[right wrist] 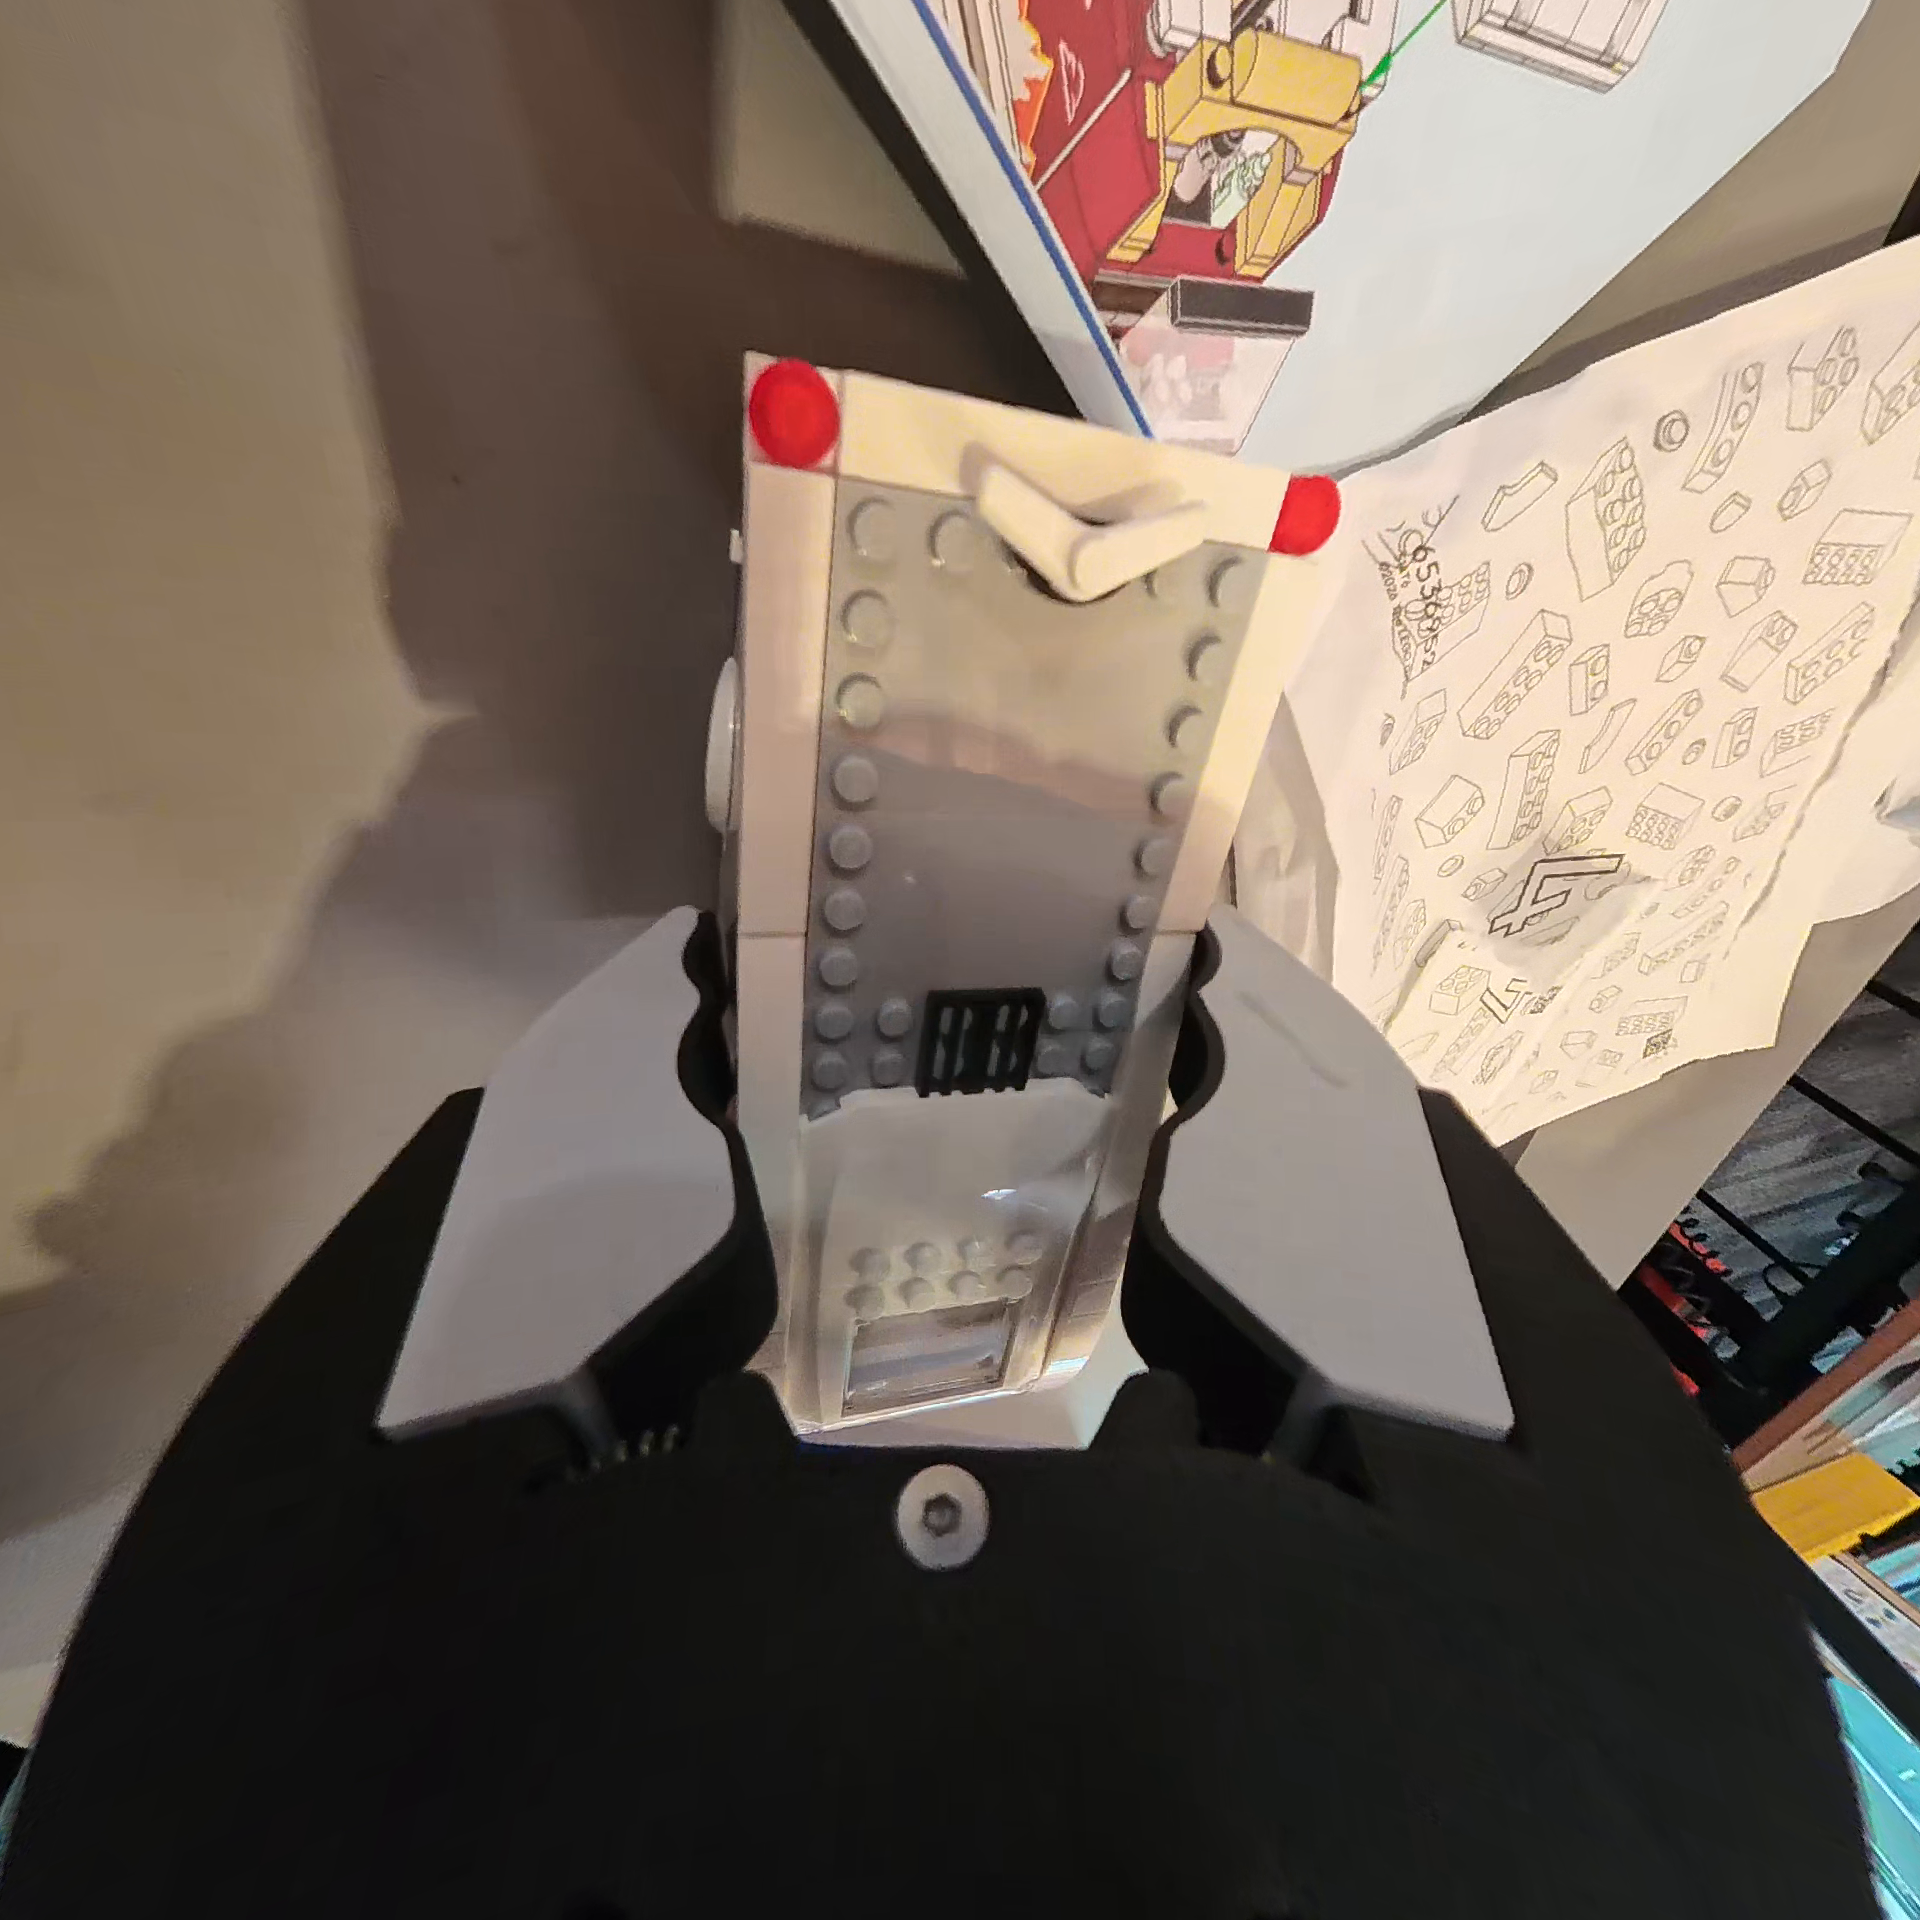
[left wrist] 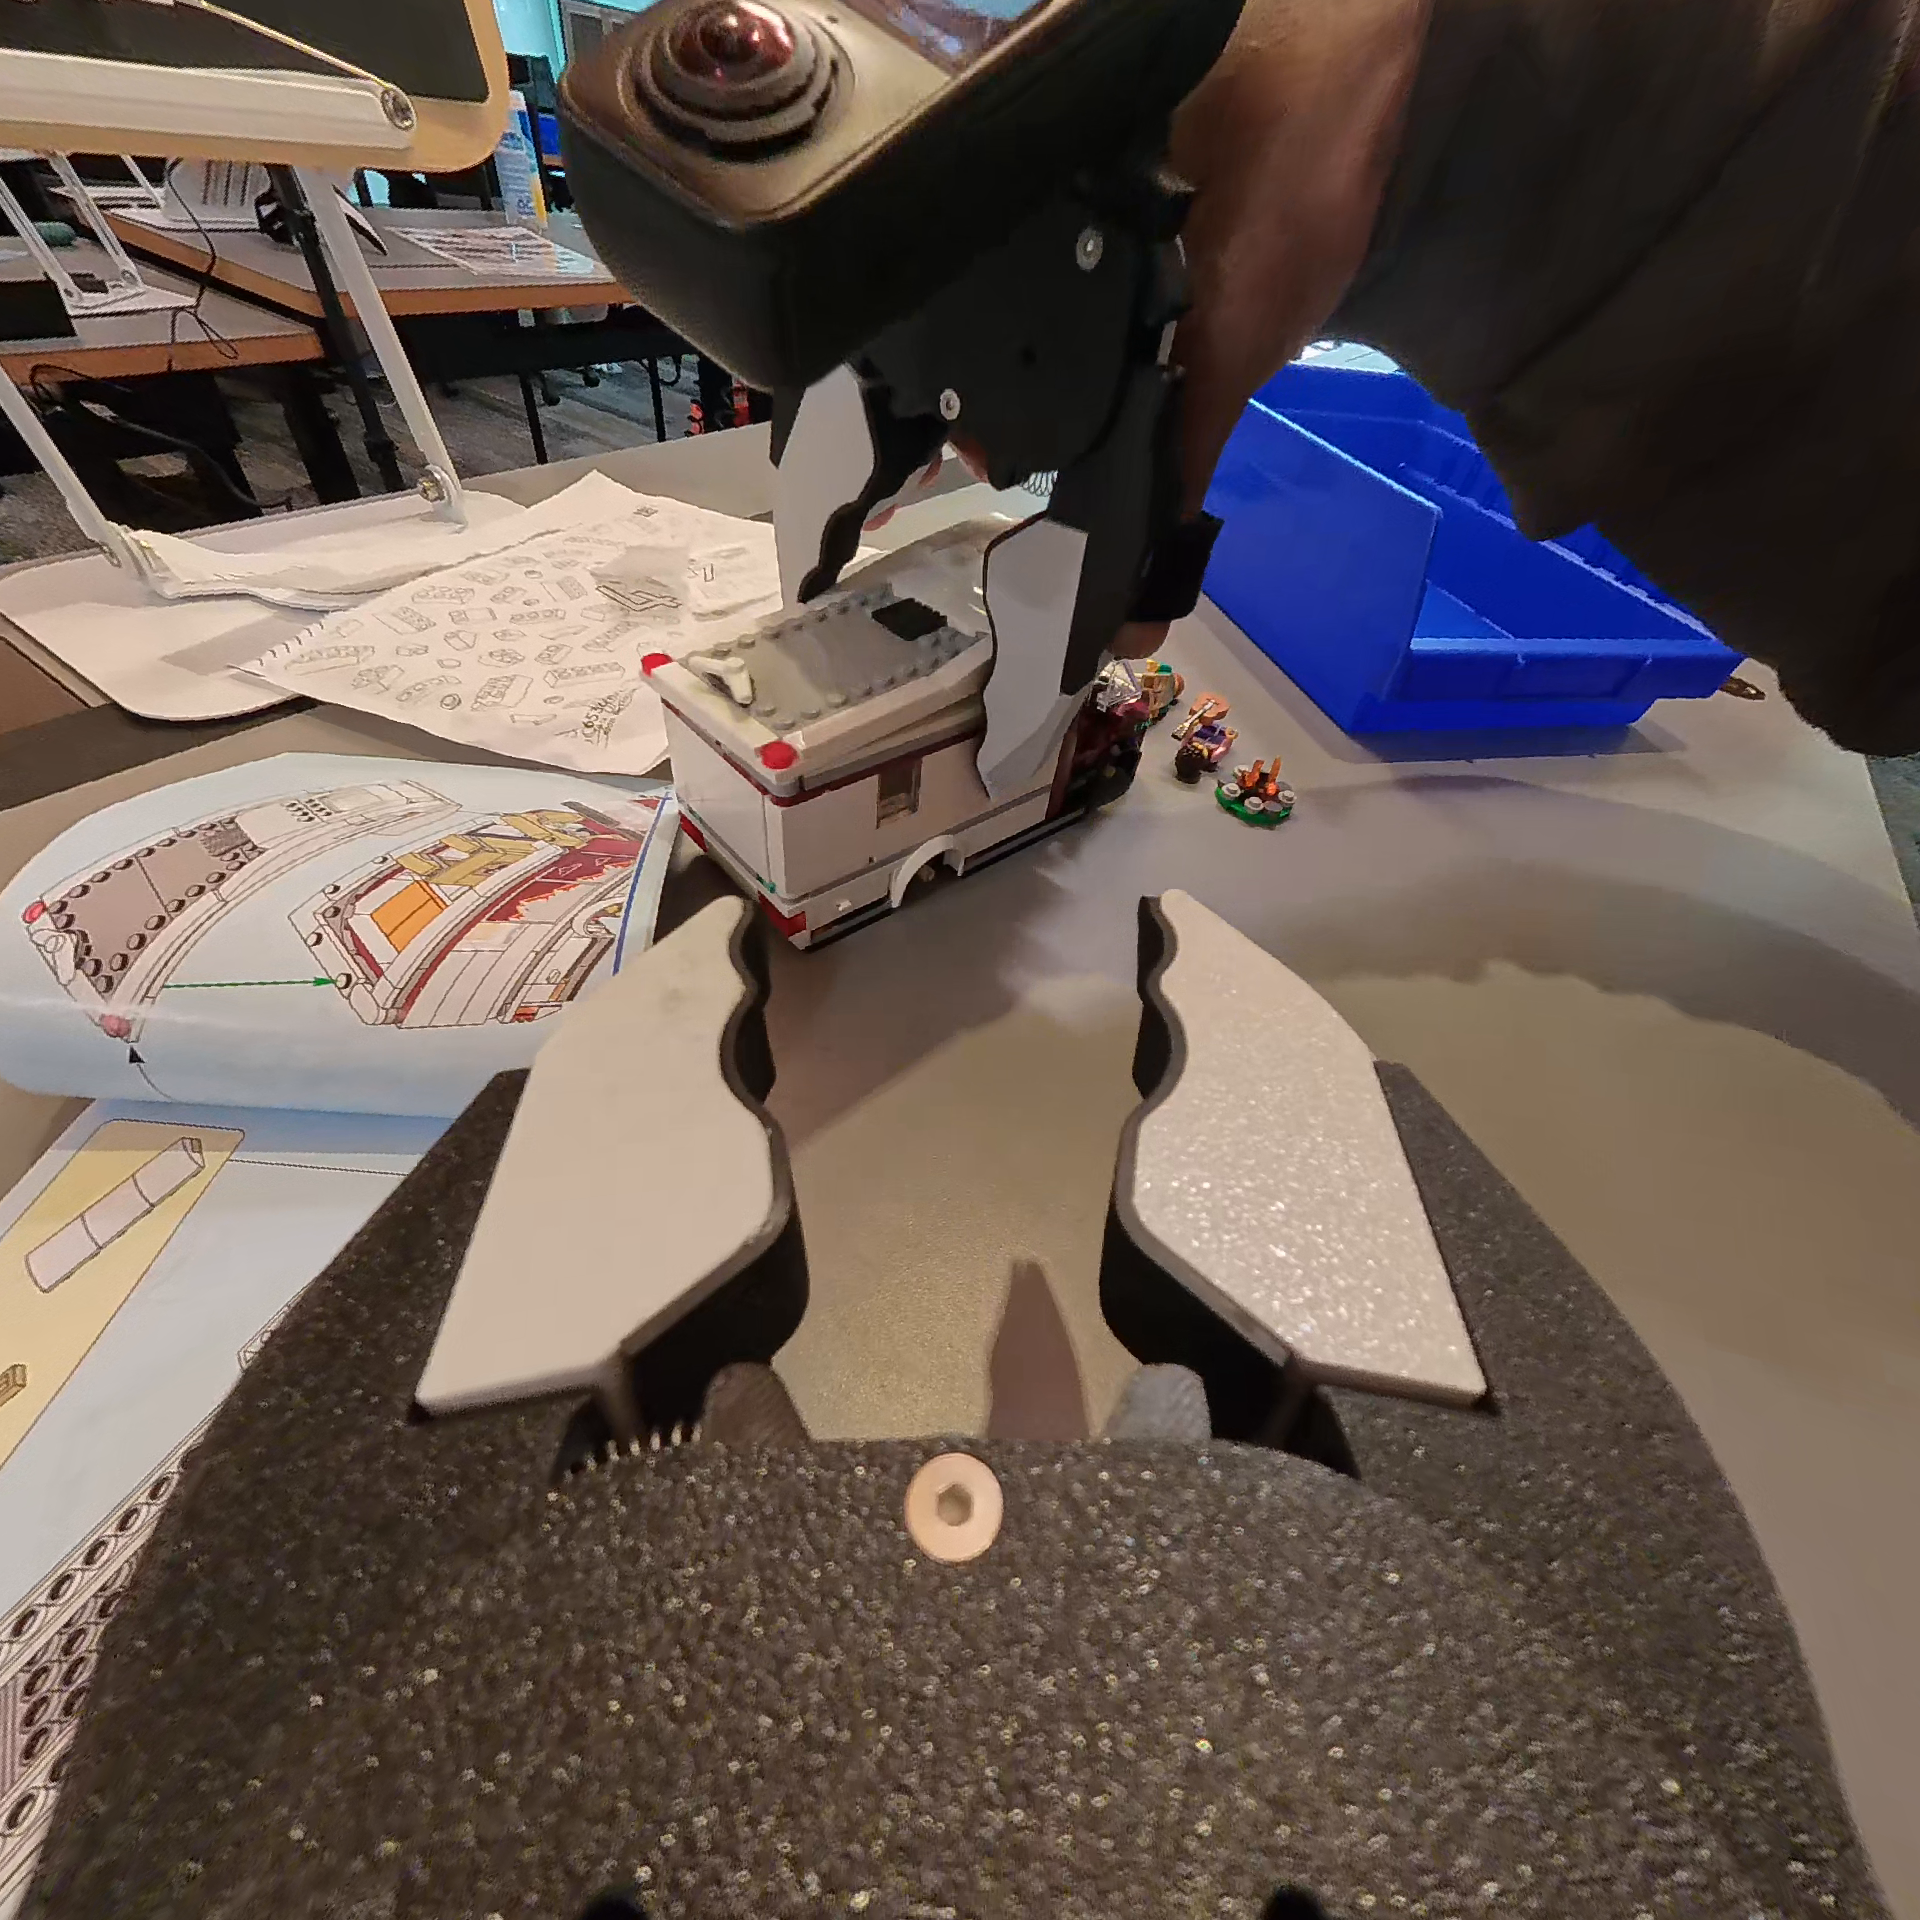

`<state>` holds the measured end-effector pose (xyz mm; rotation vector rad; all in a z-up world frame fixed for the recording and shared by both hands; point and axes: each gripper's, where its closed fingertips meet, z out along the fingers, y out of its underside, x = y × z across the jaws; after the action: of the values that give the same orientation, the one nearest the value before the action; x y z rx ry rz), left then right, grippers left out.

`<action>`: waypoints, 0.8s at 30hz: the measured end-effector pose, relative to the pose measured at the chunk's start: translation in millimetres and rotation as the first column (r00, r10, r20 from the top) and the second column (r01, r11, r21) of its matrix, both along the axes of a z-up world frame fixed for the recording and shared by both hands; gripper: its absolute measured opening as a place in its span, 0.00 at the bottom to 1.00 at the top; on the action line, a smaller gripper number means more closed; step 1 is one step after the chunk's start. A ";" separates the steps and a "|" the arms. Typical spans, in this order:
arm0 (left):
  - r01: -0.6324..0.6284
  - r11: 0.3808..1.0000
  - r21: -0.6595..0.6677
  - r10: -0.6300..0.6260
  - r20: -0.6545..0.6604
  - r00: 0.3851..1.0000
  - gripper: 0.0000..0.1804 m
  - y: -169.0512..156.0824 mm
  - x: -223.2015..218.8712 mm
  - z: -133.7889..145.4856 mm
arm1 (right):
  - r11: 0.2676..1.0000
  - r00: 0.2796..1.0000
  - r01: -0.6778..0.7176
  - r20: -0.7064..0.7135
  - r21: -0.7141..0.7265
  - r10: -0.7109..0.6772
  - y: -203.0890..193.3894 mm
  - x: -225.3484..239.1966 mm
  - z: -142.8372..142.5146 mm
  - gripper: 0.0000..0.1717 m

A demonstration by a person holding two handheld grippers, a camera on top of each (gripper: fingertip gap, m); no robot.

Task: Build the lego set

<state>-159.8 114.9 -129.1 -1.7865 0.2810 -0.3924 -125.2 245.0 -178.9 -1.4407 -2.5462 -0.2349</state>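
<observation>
A white toy-brick camper (left wrist: 831,831) with a grey studded roof and red corner studs stands on the grey table (left wrist: 1455,1039). My right gripper (right wrist: 956,925) comes down over its front end with the jaws wide. One finger lies along each side of the roof (right wrist: 997,831), and I see no clear squeeze. The left wrist view shows it (left wrist: 914,675) from outside, held by a person's dark-sleeved arm (left wrist: 1610,312). My left gripper (left wrist: 945,914) is open and empty, low over the table just short of the camper's rear corner.
An open instruction booklet (left wrist: 312,914) lies left of the camper, with a crumpled white paper bag printed with brick drawings (left wrist: 499,634) behind it. Small toy figures (left wrist: 1200,732) and a toy campfire (left wrist: 1255,795) sit right of the camper. A blue bin (left wrist: 1455,582) stands at the back right, and a white stand (left wrist: 384,343) at the back left. One gripper's finger ends stand about 15 cm off the other's.
</observation>
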 end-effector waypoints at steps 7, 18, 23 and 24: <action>-0.002 1.000 0.001 0.002 -0.003 1.000 0.38 0.1 -0.4 0.0 | 1.000 1.000 -0.008 0.028 0.009 0.007 3.2 6.4 -3.3 0.50; 0.000 1.000 -0.003 0.000 -0.009 1.000 0.38 0.6 0.1 -2.0 | 0.999 0.998 -0.025 0.056 0.039 0.023 8.9 20.8 -2.9 0.50; 0.001 1.000 -0.008 -0.001 -0.009 1.000 0.38 1.0 0.1 -3.7 | 0.999 0.998 -0.034 0.051 0.022 0.032 7.2 22.2 0.3 0.51; 0.002 1.000 -0.009 -0.002 -0.009 1.000 0.38 0.9 0.1 -3.8 | 0.999 0.998 -0.039 0.056 0.020 0.038 6.8 23.4 1.1 0.52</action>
<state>-159.7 115.9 -132.9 -1.7970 0.2877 -0.3876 -101.7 251.8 -177.8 -1.3955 -2.6043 -0.2988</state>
